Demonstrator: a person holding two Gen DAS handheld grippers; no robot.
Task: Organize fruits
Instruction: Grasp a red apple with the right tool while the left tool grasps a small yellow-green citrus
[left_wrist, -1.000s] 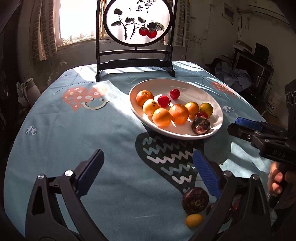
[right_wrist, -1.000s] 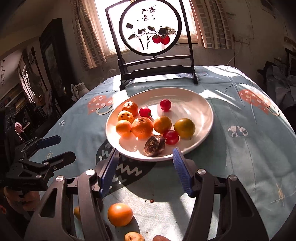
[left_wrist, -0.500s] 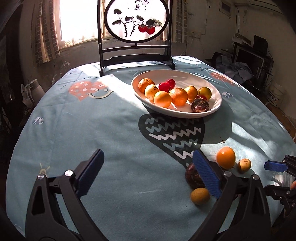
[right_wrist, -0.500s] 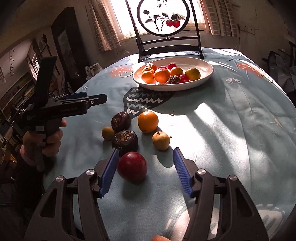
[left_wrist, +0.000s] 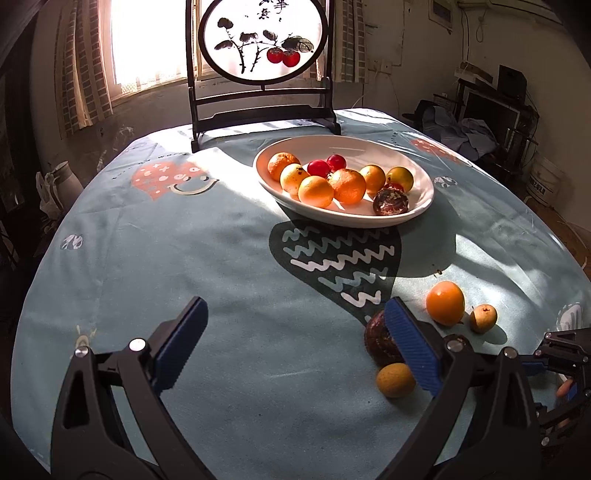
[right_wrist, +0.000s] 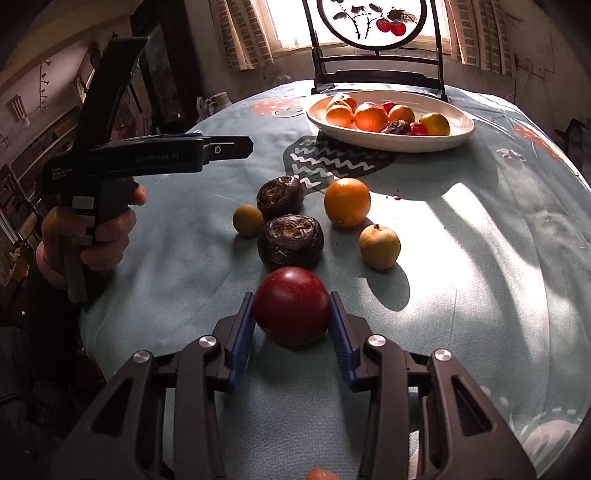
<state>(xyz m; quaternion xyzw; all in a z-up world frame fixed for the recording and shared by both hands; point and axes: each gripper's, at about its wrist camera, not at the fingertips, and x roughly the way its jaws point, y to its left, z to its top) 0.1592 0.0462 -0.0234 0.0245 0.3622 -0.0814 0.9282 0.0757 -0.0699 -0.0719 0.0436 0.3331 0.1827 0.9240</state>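
1. Right tongs clamp a dark red fruit resting on the worktop.
2. Left tongs gape wide, empty.
3. Beyond, loose orange and plate of fruit.

Six loose fruits are counted on the blue tablecloth: one dark red round fruit, two wrinkled dark purple fruits, one glossy orange, one pale yellow pear-like fruit and one small tan round fruit. One white oval plate is seen, in which ten fruits are counted.
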